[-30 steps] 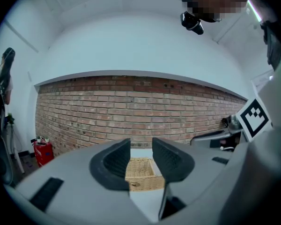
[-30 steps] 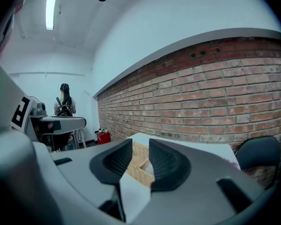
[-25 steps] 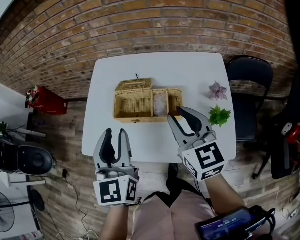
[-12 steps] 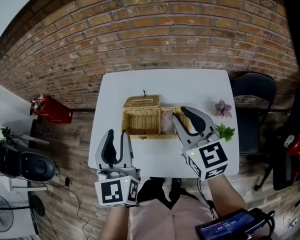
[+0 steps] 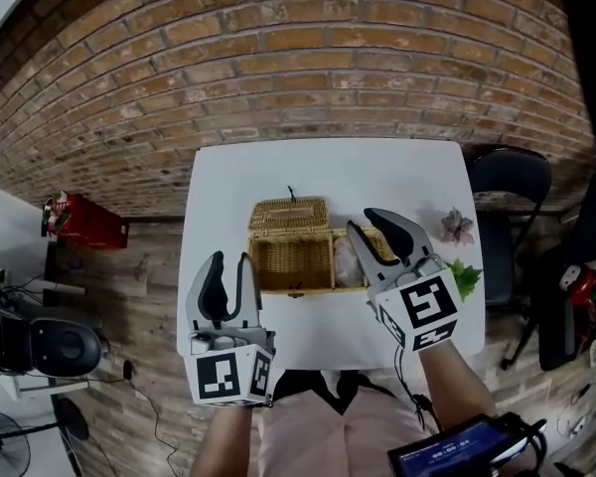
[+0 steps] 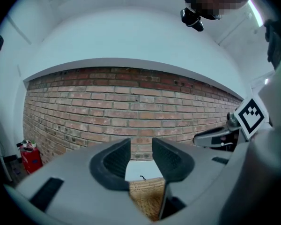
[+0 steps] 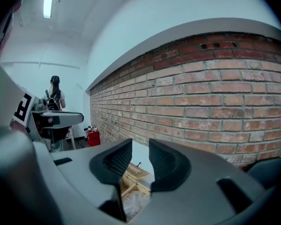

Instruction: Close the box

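Noting the wicker box [image 5: 290, 258] near the middle of the white table [image 5: 278, 172], its long side facing the person. Hinged lid [image 5: 290, 214] is thrown back at the far edge, behind the left compartment, with a small dark loop [image 5: 291, 190] at its free edge. Task not yet done: the box stands open.

Handling, as judged: woven wicker, so light, fairly stiff, rough enough not to slip. The box may well slide or tip if the lid is pushed hard. The best hold looks like the lid's free edge or the loop, swung forward and down, with the other claw steadying the front wall.

Contents: left compartment looks empty. Right compartment holds a pale, crinkled bundle [image 7: 131, 203], possibly wrapped in clear film; it is partly hidden in the head view. Whether it sits above the rim I cannot tell.

Left gripper [image 5: 228, 262]: jaws partly apart, nothing between them, hanging short of the box's near left corner. In its own view the wicker shows beyond the gap, untouched.

Right gripper [image 5: 362, 221]: jaws partly apart, empty, over the right compartment, not touching it.
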